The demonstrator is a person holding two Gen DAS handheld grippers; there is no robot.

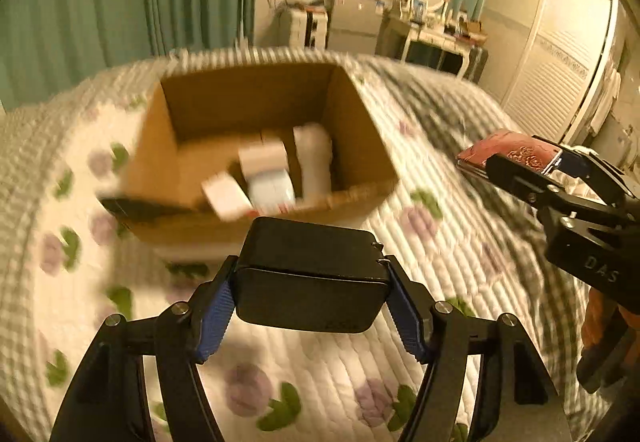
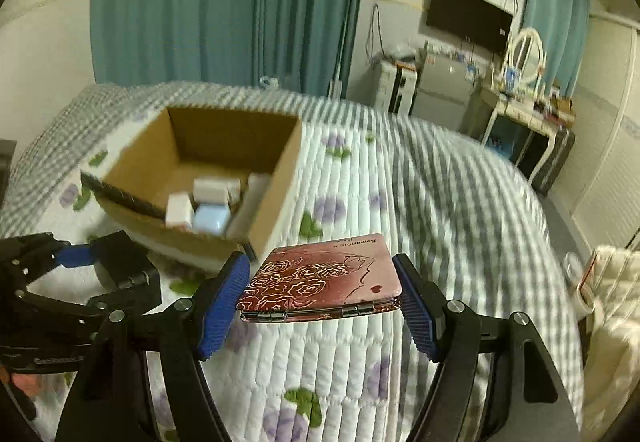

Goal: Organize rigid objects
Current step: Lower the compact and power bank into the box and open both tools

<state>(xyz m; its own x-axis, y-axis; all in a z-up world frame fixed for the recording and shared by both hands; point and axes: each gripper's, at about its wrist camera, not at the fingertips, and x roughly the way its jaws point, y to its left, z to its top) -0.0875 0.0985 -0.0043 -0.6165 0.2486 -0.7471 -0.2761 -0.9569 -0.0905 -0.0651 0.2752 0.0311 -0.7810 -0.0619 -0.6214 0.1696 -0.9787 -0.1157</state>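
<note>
My left gripper [image 1: 310, 306] is shut on a black box-shaped case [image 1: 308, 274] and holds it above the quilt, just in front of an open cardboard box [image 1: 168, 146]. The box holds several small white and pale blue packages [image 1: 268, 178]. My right gripper [image 2: 322, 306] is shut on a flat red case with a rose pattern [image 2: 324, 278], held above the quilt to the right of the cardboard box [image 2: 280, 182]. The right gripper with the red case [image 1: 508, 154] shows at the right of the left wrist view. The left gripper with the black case [image 2: 124, 262] shows at the left of the right wrist view.
Everything is over a bed with a floral and checked quilt [image 1: 440, 242]. Teal curtains [image 2: 224, 2], a wall television [image 2: 468, 18], a dressing table with a mirror [image 2: 524, 106] and a white wardrobe [image 1: 560, 54] stand beyond the bed.
</note>
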